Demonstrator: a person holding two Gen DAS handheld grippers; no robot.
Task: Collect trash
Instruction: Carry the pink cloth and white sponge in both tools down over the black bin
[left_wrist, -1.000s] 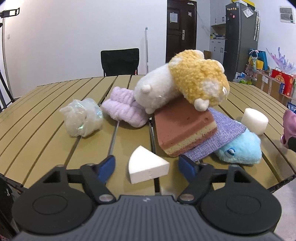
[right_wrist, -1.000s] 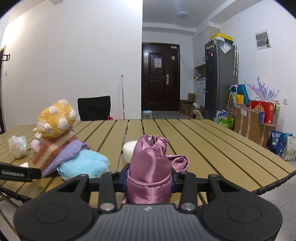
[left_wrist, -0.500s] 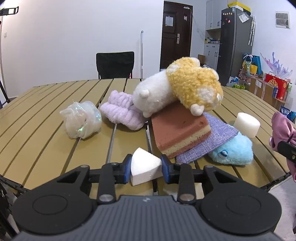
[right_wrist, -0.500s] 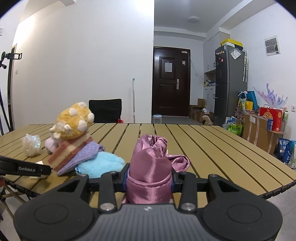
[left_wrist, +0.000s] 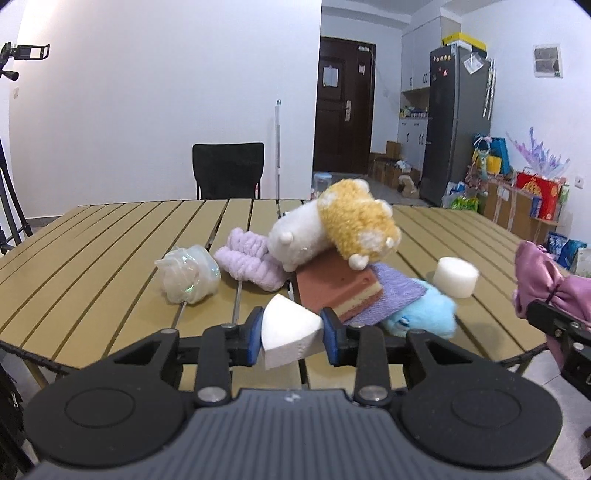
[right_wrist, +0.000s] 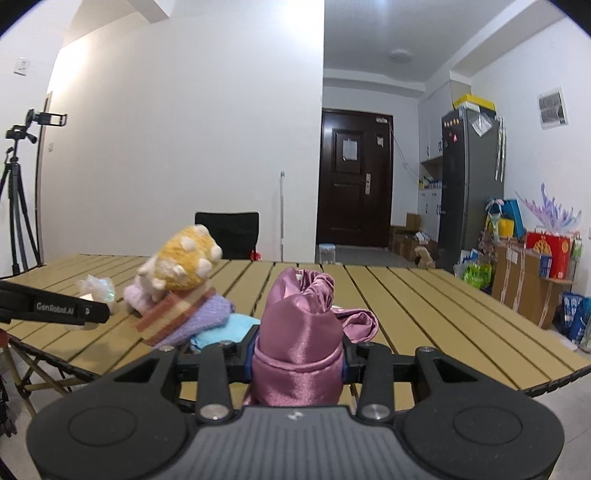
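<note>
Pinching a white foam wedge (left_wrist: 286, 334) between its blue pads, the left gripper (left_wrist: 290, 338) holds this piece just above the near edge of the slatted table (left_wrist: 110, 251), and the right gripper (right_wrist: 297, 350) is closed around a bunched pink satin cloth (right_wrist: 301, 332) near the same edge. Behind the wedge lies a pile: a brown layered sponge (left_wrist: 334, 291) on a purple knitted cloth (left_wrist: 397, 291), with a white and yellow plush toy (left_wrist: 332, 229) leaning on top. A crumpled plastic bag (left_wrist: 186, 275), a lilac fluffy cloth (left_wrist: 247, 262), a blue plush (left_wrist: 421, 312) and a white foam cylinder (left_wrist: 455, 277) rest around the pile on the table.
</note>
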